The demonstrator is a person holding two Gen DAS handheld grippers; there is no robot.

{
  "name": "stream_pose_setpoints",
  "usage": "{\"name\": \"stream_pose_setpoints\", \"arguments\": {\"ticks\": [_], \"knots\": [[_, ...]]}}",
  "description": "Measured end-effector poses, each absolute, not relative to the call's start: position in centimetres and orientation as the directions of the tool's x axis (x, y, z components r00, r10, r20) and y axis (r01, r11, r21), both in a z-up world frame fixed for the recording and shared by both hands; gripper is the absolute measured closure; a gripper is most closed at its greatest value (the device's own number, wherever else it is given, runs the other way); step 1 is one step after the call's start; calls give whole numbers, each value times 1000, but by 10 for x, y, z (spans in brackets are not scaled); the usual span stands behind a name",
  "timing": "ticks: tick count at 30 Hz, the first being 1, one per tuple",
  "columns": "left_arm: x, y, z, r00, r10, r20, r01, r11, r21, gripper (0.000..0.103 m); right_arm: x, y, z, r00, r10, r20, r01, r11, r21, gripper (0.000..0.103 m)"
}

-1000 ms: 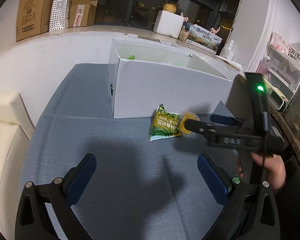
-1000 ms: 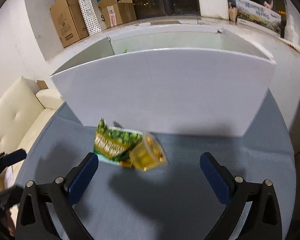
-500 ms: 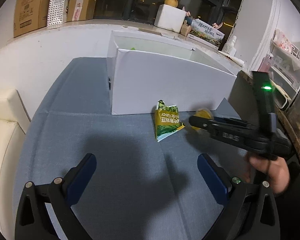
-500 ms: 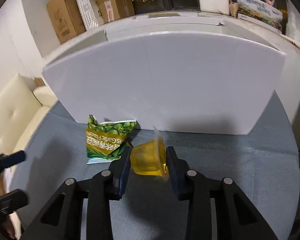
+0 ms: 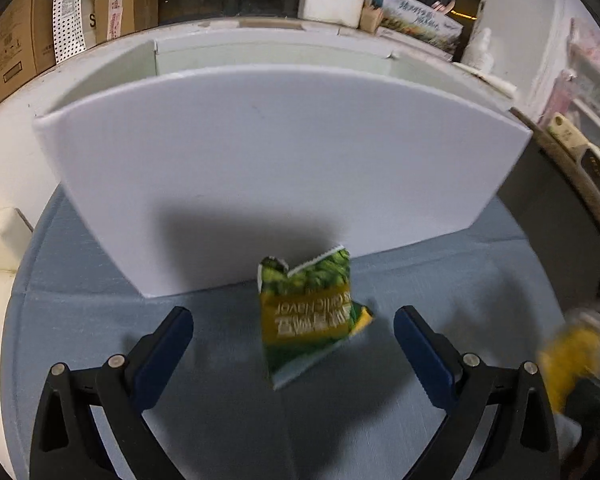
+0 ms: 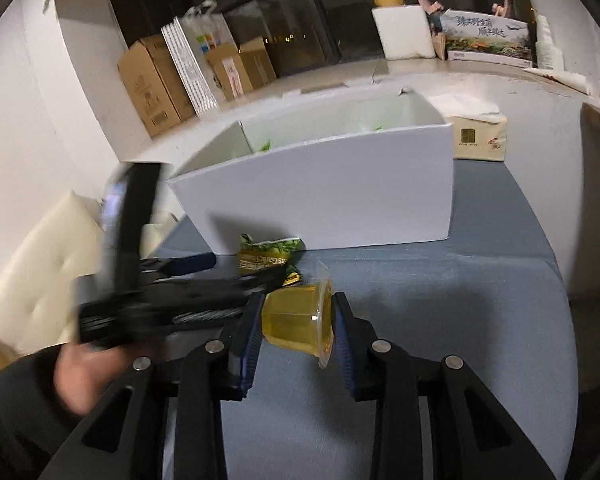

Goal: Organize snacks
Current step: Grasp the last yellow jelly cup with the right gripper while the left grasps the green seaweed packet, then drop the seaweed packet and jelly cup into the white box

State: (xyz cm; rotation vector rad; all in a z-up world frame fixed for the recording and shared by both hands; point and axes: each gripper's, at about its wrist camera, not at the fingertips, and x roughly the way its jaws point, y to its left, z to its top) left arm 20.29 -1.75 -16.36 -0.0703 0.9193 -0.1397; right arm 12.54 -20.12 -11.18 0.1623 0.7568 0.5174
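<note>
Two tools engaged: right tool clamps the jelly cup; left tool, jaws wide, straddles the green packet. Next: close, then lift both over the box wall.

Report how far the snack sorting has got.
Some green items already show inside the white box. In hand: the right gripper is shut on the yellow jelly cup. Left to do: the green snack packet lies on the table between the open left gripper's fingers.
</note>
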Motion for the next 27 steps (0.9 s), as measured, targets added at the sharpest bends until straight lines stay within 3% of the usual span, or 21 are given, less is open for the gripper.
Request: {"name": "stream_pose_setpoints", "arguments": {"ticks": [2,3,5,6,12,19,27], "knots": [[208,-22,-168,598,-141,-789,96,990,-104,5,124,-203,-110,630,473,-617,-377,880,290,67],[209,-23,-170,600,-130,-789,93,991,-92,19,124,-204,-110,628,475,-617,-373,879,297,67],[212,-23,-172,593,-132,-795,96,991,-93,35,122,-210,-110,629,474,-616,-359,880,310,67],[212,-24,-171,595,-143,-791,114,989,-93,52,121,-212,-111,632,468,-617,-355,883,307,67],[198,-15,-156,616,-224,-755,159,974,-159,59,119,-219,-111,633,473,-613,-345,881,324,67],[147,21,-92,724,-301,-621,198,953,-231,59,129,-216,-91,653,488,-579,-368,873,320,67],[186,40,-18,795,-298,-529,190,950,-249,59,204,-198,-37,696,487,-528,-400,873,278,67]]}}
